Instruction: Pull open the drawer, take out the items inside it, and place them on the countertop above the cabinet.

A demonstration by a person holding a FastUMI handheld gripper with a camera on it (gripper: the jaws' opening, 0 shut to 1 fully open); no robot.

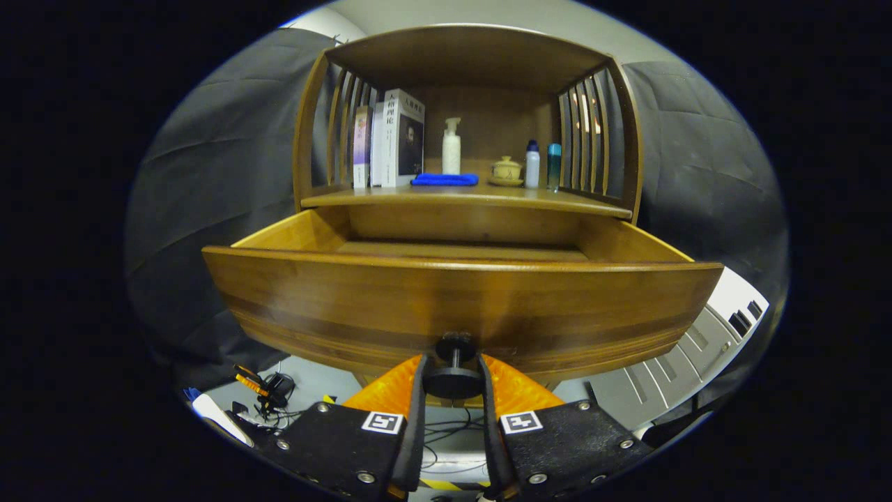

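A: Where are the fingers?
B: Clenched on the black knob of the drawer.
A: And the drawer?
B: Pulled open just ahead, front running crosswise, under the desk.

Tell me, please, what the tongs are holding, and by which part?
The tongs are shut on the drawer, gripping its black knob between both fingers.

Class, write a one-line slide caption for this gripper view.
Tool shut on the black knob of the pulled-open wooden drawer, below a countertop holding books and bottles.
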